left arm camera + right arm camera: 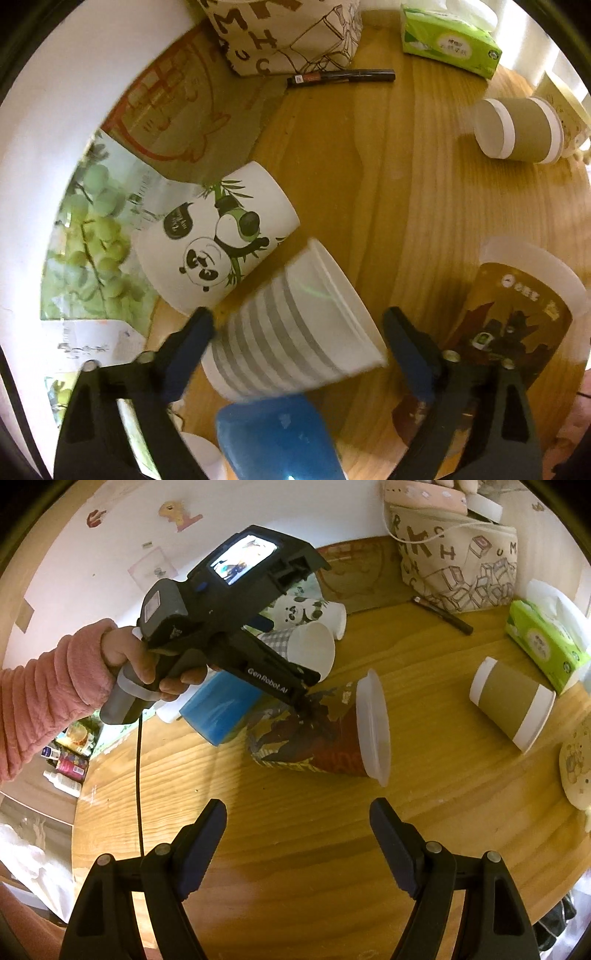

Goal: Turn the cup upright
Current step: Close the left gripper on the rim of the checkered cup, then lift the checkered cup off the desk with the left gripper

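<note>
Your left gripper (pixel 297 328) stood wide around the light, crushable striped cup (pixel 291 328) low in frame; you needed a gentle mid-wall hold; right gripper (pixel 297 840) wide, empty.

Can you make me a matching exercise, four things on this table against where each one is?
Things:
1. striped cup
2. panda cup
3. black pen
4. tissue pack

Places:
A. by the lettered bag
B. far right corner of the table
C. between the open left gripper fingers
D. on its side just beyond the striped cup

Pairs: 1-C, 2-D, 3-A, 4-B
</note>
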Demonstrator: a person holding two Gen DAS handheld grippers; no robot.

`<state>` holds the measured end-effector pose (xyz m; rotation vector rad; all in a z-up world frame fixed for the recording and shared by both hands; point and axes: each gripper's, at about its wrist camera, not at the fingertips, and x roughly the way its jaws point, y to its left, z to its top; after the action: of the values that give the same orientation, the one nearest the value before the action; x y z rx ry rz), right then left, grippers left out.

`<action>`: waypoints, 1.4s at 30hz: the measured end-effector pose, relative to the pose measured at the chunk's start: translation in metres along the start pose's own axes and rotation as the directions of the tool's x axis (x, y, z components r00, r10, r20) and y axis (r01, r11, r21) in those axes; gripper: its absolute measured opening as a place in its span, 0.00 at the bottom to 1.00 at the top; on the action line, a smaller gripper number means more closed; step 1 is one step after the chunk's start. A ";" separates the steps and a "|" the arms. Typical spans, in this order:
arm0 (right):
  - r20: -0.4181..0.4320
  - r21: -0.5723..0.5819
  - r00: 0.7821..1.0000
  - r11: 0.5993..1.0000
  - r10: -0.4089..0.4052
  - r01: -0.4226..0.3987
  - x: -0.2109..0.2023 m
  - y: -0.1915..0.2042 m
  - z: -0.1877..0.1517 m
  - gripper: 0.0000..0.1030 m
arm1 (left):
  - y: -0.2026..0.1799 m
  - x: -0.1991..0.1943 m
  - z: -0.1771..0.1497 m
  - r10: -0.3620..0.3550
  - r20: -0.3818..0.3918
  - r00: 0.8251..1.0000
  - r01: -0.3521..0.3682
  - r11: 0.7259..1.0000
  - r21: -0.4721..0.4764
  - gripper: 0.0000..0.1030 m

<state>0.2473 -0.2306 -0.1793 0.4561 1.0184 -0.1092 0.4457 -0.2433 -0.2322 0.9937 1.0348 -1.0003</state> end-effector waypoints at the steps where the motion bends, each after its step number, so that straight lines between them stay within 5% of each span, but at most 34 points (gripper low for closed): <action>1: -0.002 0.004 1.000 1.000 0.000 0.000 0.001 -0.001 0.000 0.78 | 0.002 0.002 0.002 0.003 -0.007 1.000 -0.003 1.000 -0.006 0.83; 6: -0.006 0.015 1.000 1.000 0.003 -0.002 0.001 -0.003 -0.001 0.78 | 0.003 0.011 0.005 0.030 -0.007 1.000 -0.031 0.999 -0.016 0.80; 13: -0.011 0.020 1.000 1.000 0.004 -0.004 0.001 -0.003 -0.001 0.78 | 0.004 0.020 0.012 0.045 -0.022 0.999 -0.046 0.998 -0.039 0.58; 29: 0.006 0.052 1.000 0.999 -0.008 0.008 -0.009 -0.002 -0.009 0.78 | 0.028 0.013 0.043 0.054 -0.057 0.997 -0.062 0.989 -0.136 0.29; 35: 0.025 0.057 1.000 0.998 -0.007 0.006 -0.018 -0.001 -0.012 0.78 | 0.056 -0.001 0.042 0.038 -0.035 0.999 -0.045 0.972 -0.231 0.18; 37: 0.029 0.054 1.000 0.999 -0.003 0.001 -0.020 0.001 -0.013 0.78 | 0.067 -0.008 0.041 0.024 -0.023 0.999 -0.030 0.962 -0.271 0.07; 42: 0.040 0.036 0.999 0.999 0.015 -0.016 -0.026 0.006 -0.014 0.78 | 0.076 -0.023 0.027 0.010 -0.003 1.000 -0.011 0.933 -0.361 0.07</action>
<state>0.2240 -0.2224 -0.1619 0.4931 0.9754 -0.1228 0.5194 -0.2470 -0.1921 0.6950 1.1635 -0.7632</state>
